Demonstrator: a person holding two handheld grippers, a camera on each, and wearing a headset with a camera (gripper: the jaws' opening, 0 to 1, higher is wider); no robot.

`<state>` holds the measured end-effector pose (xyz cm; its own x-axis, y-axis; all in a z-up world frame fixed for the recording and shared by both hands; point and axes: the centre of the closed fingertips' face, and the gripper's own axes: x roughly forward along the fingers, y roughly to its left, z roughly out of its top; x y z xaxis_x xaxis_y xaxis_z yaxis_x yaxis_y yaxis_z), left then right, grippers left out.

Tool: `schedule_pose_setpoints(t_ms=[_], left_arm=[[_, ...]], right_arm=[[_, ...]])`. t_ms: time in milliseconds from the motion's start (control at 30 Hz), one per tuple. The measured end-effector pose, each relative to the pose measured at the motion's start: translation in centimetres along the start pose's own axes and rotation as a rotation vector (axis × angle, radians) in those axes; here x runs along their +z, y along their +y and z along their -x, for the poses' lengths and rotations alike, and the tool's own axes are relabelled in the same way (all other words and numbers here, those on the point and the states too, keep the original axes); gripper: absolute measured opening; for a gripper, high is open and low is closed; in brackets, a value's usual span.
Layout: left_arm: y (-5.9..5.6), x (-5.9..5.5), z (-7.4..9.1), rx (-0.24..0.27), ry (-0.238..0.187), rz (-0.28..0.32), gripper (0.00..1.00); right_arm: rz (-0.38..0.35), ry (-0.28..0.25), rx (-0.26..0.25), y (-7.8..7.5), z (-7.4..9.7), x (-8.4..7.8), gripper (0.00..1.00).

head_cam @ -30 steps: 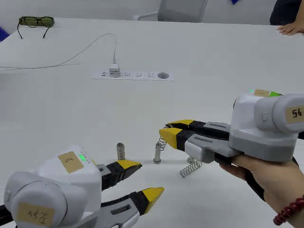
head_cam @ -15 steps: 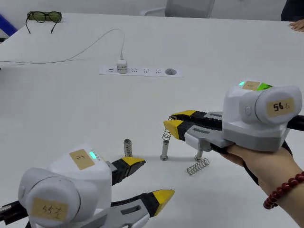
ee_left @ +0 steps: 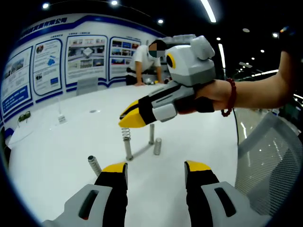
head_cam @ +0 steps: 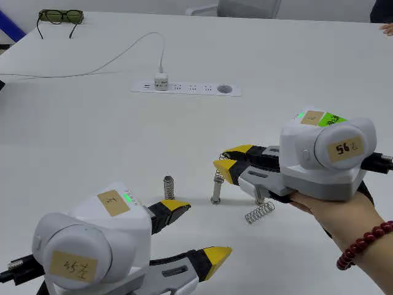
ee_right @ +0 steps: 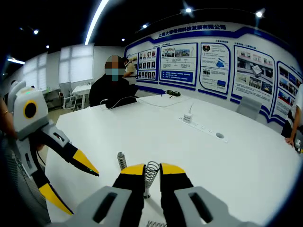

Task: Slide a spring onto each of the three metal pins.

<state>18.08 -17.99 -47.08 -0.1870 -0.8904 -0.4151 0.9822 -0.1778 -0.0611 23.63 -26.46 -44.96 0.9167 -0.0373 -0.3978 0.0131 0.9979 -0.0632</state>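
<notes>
We saw the right gripper point(head_cam: 226, 161), carried in a hand point(head_cam: 328, 212) that came in from the right edge of the bench point(head_cam: 92, 141). Its yellow-tipped jaws were drawn almost together on the held spring point(ee_right: 151, 174), and the coil took up the narrow gap between them. That spring stood upright at the top of the middle pin point(head_cam: 216, 194). Its lower end met the pin's tip, but we could not tell whether it had passed over the tip.

The left gripper point(head_cam: 202, 230) hung low by the near edge with its jaws spread wide and nothing between them. Its tips pointed toward the row of pins and were apart from all of them.

The three pins stood upright in a short row near the near edge. The left pin point(ee_left: 90, 159) carried the seated spring point(head_cam: 169, 185) wound around its shaft. The right pin point(ee_left: 151, 134) was bare, and in the head view it was partly hidden under the right gripper. The loose spring point(head_cam: 259, 212) lay on its side on the bench, just beside that pin's foot and on the near-edge side of it.

Farther toward the far edge lay a white power strip point(head_cam: 187, 88) with a charger point(head_cam: 161, 80) plugged into it. The charger's cable point(head_cam: 116, 55) trailed off toward the left edge. A pair of dark glasses point(head_cam: 59, 15) rested at the far left corner.
</notes>
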Motion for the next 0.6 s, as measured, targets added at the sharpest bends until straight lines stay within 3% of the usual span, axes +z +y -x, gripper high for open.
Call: schedule_pose_setpoints(t_ms=[600], left_arm=[[0.11,-0.04,0.01,0.005,0.002,0.001,0.49]], right_arm=[[0.029,0.018,0.006,0.40,-0.45,-0.87,0.12]])
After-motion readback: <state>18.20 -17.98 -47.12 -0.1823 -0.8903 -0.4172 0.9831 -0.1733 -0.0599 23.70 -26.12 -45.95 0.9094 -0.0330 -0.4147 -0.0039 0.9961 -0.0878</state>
